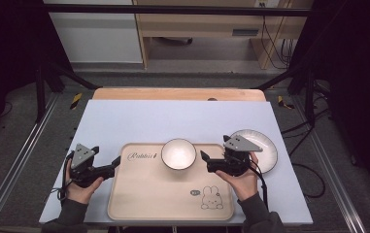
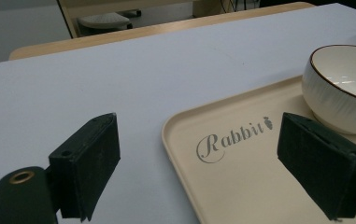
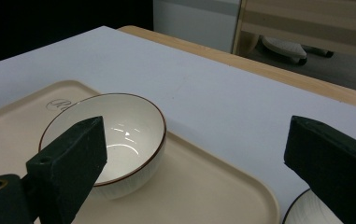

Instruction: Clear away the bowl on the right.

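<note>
Bowl is what the work turns on: it stands upright on the far edge of the tray, about midway along, just right of the printed word, and nothing touches it. Going by size, the tray lies on the pale table cover at the near middle, a shallow beige slab with a raised rim and a rabbit drawing at its near right; it looks light, stiff and smooth, so the bowl could slide on it if the tray is tilted. A white plate sits off the tray at the right, partly under the right gripper. The bowl itself seems glazed ceramic with a dark rim line: fairly heavy for its size, hard, slick and breakable. Its rim is probably the best hold, one jaw inside and one outside, squeezed gently. The right gripper hangs just right of the bowl, jaws spread wide and empty. The left gripper rests at the tray's left edge, jaws also apart and empty.
</note>
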The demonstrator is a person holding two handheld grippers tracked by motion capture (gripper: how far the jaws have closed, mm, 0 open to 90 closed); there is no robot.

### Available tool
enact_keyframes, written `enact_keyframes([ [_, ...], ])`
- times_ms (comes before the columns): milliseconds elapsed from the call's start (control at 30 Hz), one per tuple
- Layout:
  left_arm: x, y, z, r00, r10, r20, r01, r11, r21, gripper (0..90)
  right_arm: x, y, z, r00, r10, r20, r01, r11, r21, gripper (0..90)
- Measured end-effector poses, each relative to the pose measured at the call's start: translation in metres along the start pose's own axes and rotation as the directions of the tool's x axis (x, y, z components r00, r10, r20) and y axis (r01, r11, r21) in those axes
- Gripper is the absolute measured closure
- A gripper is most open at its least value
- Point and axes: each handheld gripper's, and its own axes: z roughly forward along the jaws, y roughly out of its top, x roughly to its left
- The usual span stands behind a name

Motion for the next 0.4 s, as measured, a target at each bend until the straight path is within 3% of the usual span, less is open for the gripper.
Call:
enact_keyframes([
  [400, 0.000, -0.002, 0.001, 1.0000, 0.009, -0.002, -0.009, 0.9999, 0.007, 12.8, -0.015, -0.016, -0.012, 0.9984, 0.043, 0.037, -0.042, 0.999, -0.013, 5.6],
])
